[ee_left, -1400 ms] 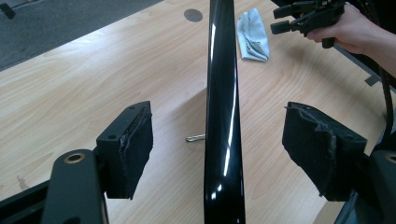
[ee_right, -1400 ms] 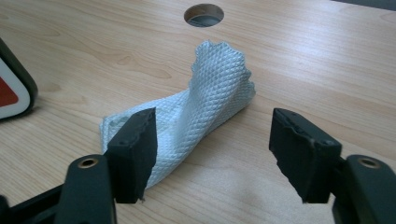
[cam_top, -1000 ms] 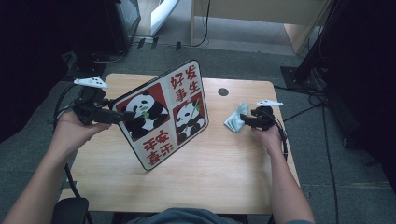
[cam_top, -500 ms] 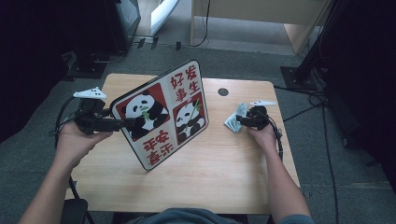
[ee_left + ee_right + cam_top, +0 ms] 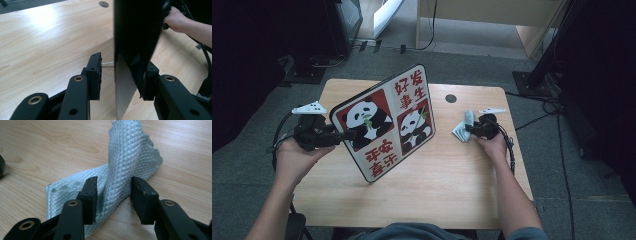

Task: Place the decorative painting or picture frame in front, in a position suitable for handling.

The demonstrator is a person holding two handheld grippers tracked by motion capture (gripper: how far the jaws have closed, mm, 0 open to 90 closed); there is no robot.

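A board (image 5: 392, 120) printed with two pandas and red characters stands tilted on the wooden table (image 5: 437, 195), its dark back (image 5: 135, 30) in the left gripper view. My left gripper (image 5: 349, 134) (image 5: 124, 63) straddles its left edge. Its jaws have just been closing; the right pad (image 5: 150, 80) touches the back, and a gap remains at the left pad. A pale blue quilted cloth (image 5: 463, 127) (image 5: 125, 152) lies crumpled at the right, one fold standing up. My right gripper (image 5: 469, 129) (image 5: 113, 181) has that fold between its closing jaws, not clamped.
A round cable hole (image 5: 451, 98) (image 5: 103, 4) sits in the table's far side. A thin metal rod (image 5: 108, 63) pokes out by the board's foot. Cables trail off both table sides onto the grey floor. The person's right hand (image 5: 175, 20) is beyond the board.
My left gripper has sunk slightly and narrowed around the board's edge. The right gripper's jaws have narrowed around the cloth, which stays in place.
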